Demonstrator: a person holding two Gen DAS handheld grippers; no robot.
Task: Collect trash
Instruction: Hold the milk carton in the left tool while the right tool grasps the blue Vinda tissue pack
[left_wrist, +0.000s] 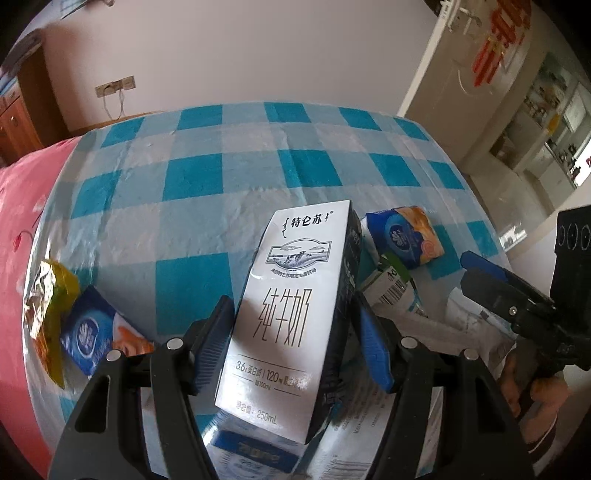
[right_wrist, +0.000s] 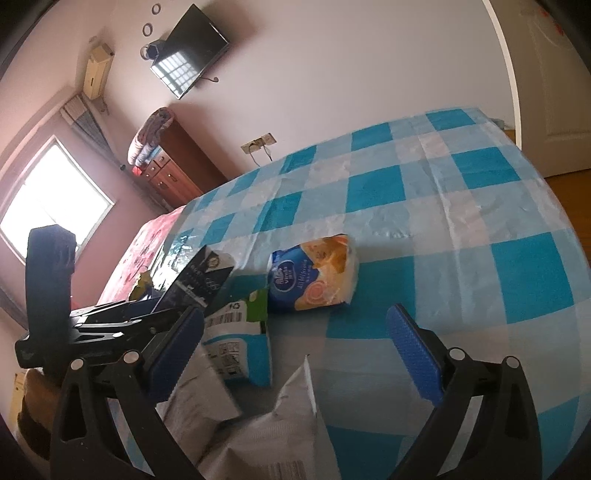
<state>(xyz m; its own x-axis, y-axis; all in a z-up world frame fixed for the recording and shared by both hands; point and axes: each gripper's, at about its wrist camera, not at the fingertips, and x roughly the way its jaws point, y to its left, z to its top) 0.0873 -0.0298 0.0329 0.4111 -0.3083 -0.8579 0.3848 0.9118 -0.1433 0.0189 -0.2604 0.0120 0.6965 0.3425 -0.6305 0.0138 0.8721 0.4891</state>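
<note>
Gripping the milk carton (left_wrist: 291, 317) between both blue pads, the left claw (left_wrist: 295, 332) held it above the worktop (left_wrist: 207, 177), near its front edge. Right wrist view: the right claw (right_wrist: 295, 354) stood wide apart, holding nothing, above grey mailer bags (right_wrist: 266, 435); a tissue pack (right_wrist: 314, 273) lay just beyond.

milk carton (left_wrist: 291, 314) "250mL" (also "3.6"), tissue pack (right_wrist: 314, 275) "Vinda"

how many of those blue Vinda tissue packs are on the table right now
2. One tissue pack lies just beyond the milk carton held in the left gripper; the other lies near the table's left edge. More may be hidden.
</note>
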